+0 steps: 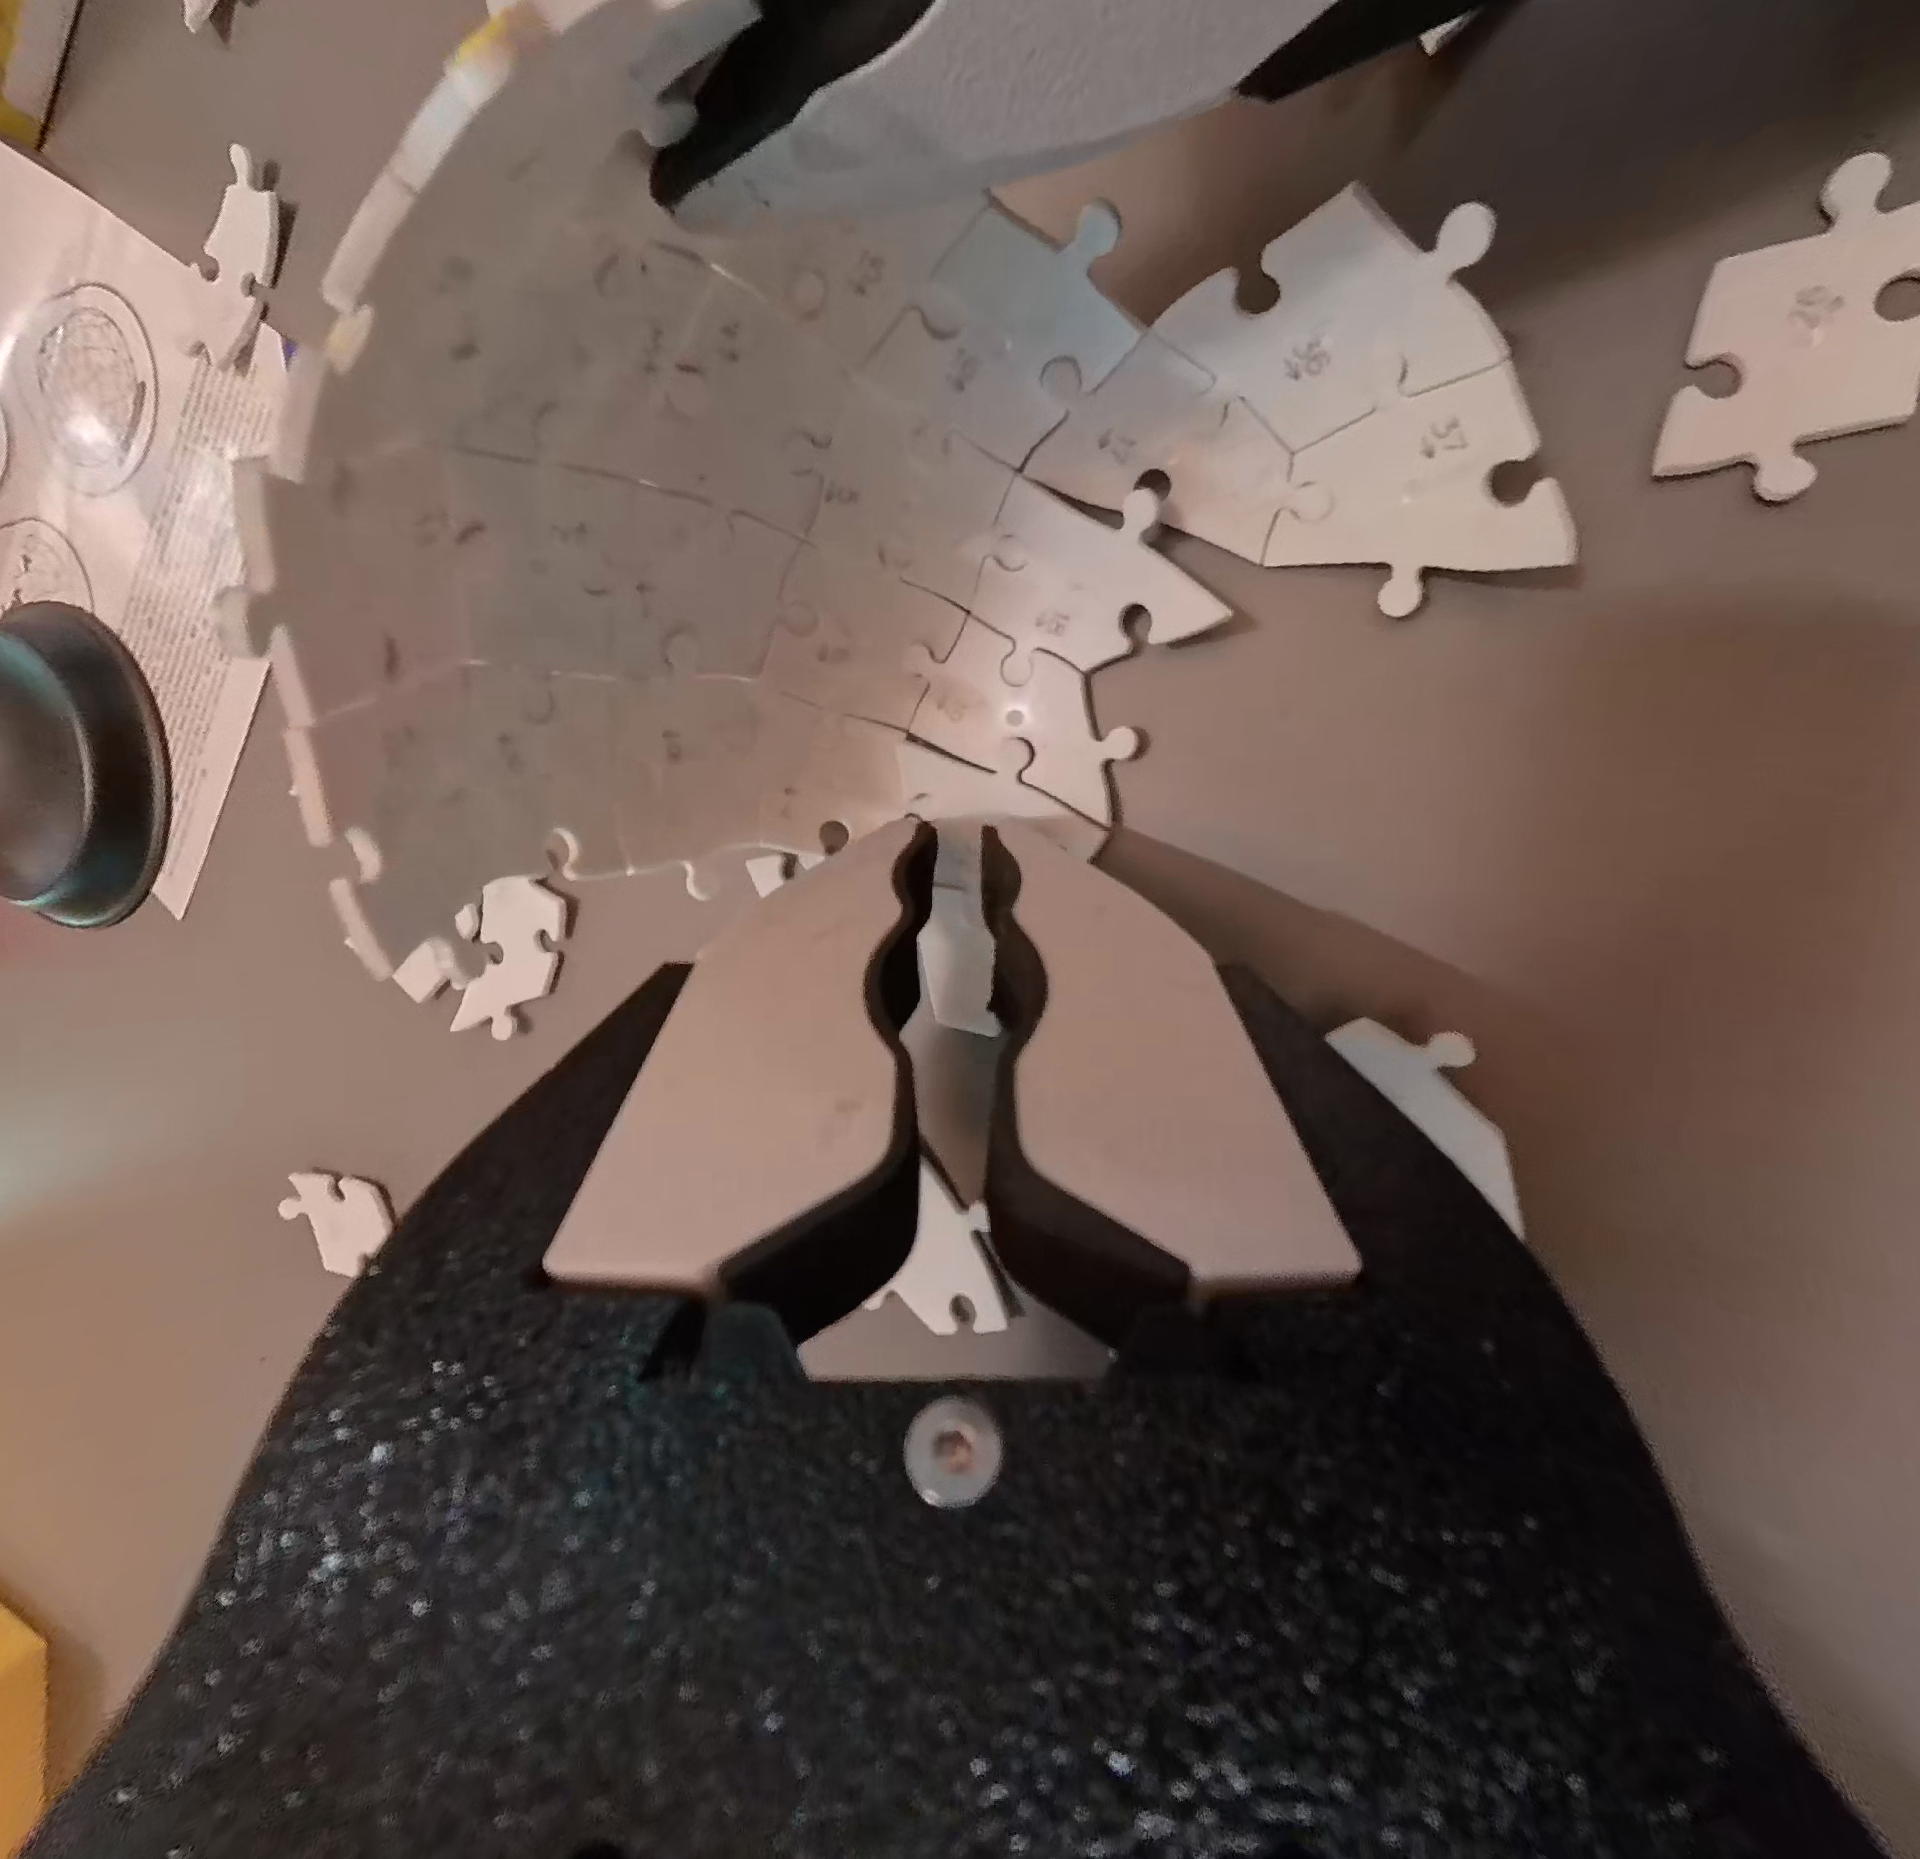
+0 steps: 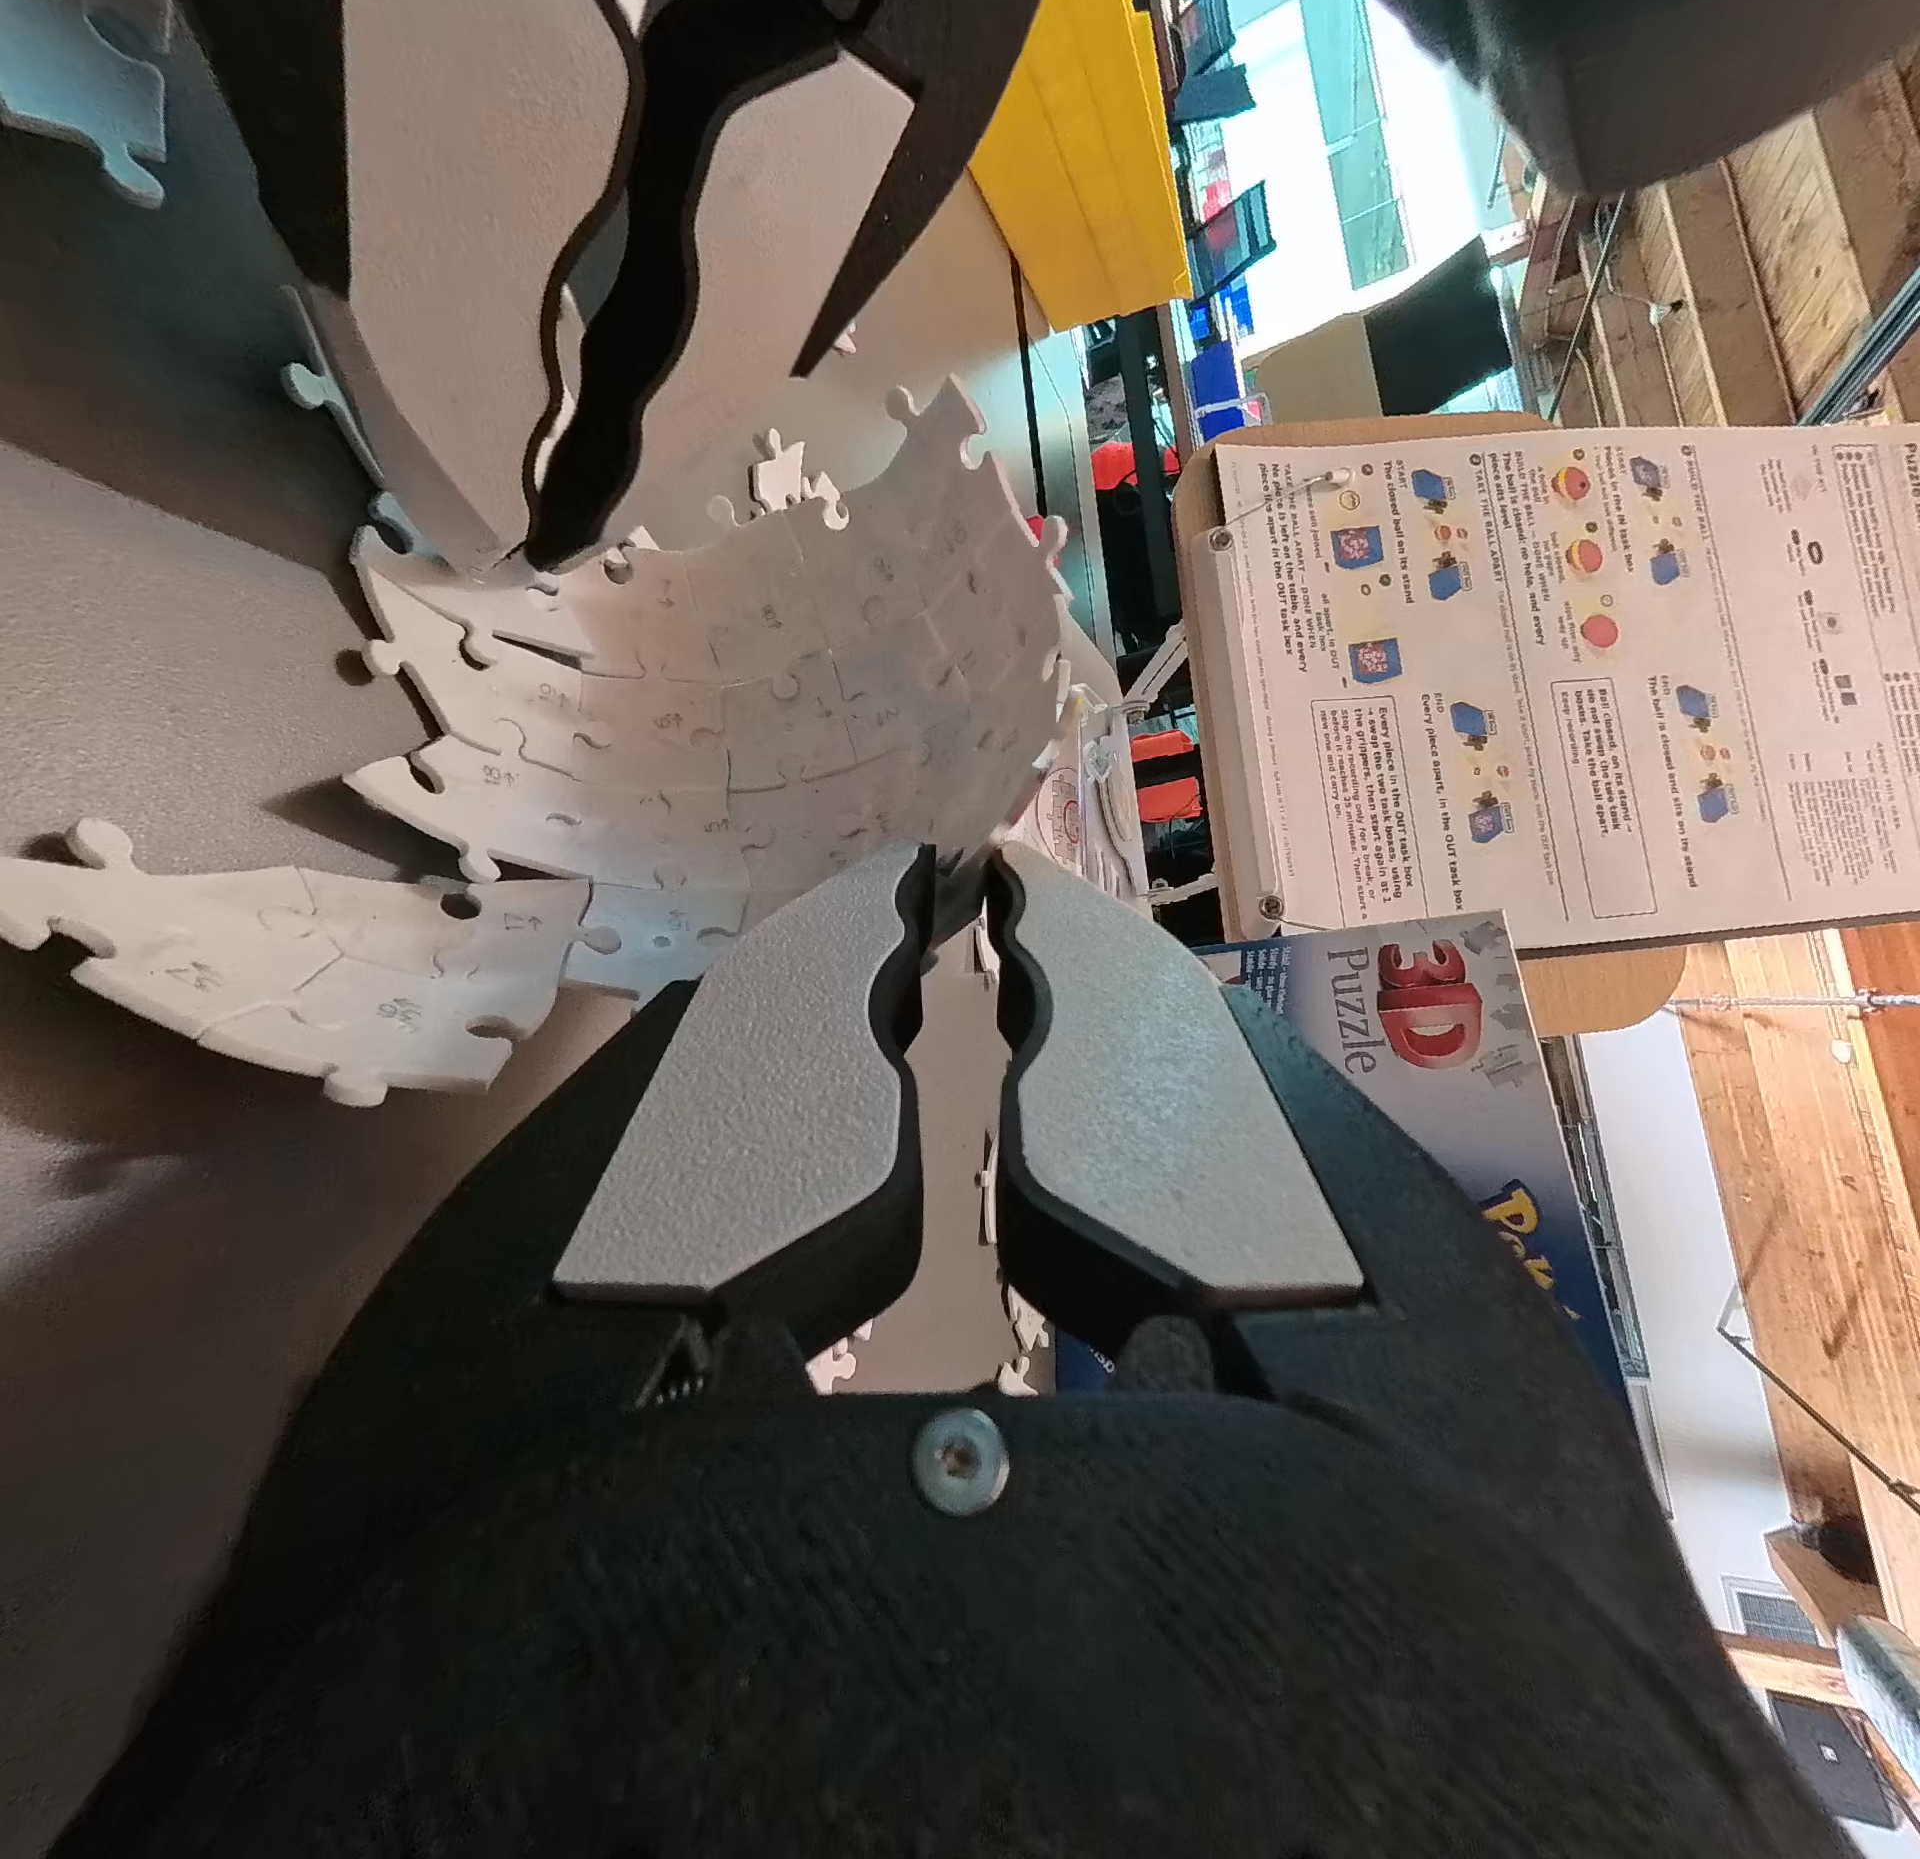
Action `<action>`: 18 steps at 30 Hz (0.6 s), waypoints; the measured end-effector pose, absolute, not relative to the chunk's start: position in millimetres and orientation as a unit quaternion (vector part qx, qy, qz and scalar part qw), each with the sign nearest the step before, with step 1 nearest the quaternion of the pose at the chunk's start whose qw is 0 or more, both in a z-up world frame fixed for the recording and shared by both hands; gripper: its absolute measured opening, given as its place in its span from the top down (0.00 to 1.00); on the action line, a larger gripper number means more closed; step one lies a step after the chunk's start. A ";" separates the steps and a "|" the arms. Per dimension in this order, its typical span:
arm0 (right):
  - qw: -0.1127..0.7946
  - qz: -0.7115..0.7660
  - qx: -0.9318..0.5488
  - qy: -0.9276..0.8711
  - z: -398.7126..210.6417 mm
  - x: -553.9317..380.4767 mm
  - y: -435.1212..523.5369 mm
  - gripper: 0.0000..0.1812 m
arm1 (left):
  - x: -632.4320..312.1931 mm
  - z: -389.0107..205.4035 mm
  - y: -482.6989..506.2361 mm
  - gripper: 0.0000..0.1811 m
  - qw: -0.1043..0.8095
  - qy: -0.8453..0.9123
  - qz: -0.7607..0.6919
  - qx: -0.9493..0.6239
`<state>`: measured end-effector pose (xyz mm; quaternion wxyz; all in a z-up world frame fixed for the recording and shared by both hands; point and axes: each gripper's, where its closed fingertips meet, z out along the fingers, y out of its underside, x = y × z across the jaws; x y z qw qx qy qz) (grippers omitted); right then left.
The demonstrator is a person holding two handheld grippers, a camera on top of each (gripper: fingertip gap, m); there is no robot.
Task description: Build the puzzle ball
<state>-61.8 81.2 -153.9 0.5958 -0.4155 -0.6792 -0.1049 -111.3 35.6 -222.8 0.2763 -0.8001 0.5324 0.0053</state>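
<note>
Half-built puzzle ball shell (image 1: pixel 644 521) sits on the grey worktop (image 1: pixel 1455 874) as an open white bowl, concave side facing the left wrist cam, with a flat fan of joined pieces (image 1: pixel 1382 427) trailing off its right edge onto the worktop. Piece backs carry small printed numbers and arrows; not quoting them. Left tool (image 1: pixel 951 833) has its tips at the shell's near rim, fingers nearly pressed together and pinching the rim edge between them; a white piece shows in the narrow gap. Right tool (image 2: pixel 956 864) grips the opposite rim the same way, fingers close together with a thin shell edge between the tips. In the right wrist view the left tool comes in from the top and meets the shell on its far side. Loose pieces lie scattered: one (image 1: pixel 1797 334) well right of the fan, a small cluster (image 1: pixel 499 947) just below the shell's lower left rim. Printed instruction sheet (image 1: pixel 125 438) lies left of the shell. In the right wrist view, a blue puzzle box (image 2: pixel 1455 1082) with printed branding and a task card (image 2: pixel 1558 687) on a clipboard stand behind the shell; a yellow bin (image 2: pixel 1081 147) sits further back.
</note>
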 end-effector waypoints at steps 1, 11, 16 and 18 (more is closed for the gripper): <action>0.596 -0.105 -0.416 -0.679 -153.9 -61.7 81.2 0.95 | -110.9 -221.5 36.4 0.96 0.279 0.531 0.002 -0.800; 0.596 -0.106 -0.416 -0.679 -154.6 -61.2 81.9 0.95 | -106.1 -223.5 44.2 1.00 0.288 0.552 0.018 -0.782; 0.596 -0.105 -0.417 -0.678 -154.7 -61.4 82.1 0.95 | -104.5 -223.5 44.3 1.00 0.288 0.570 0.026 -0.769; 0.597 -0.104 -0.417 -0.678 -154.6 -61.6 82.0 0.95 | -104.4 -223.5 44.2 1.00 0.284 0.584 0.034 -0.760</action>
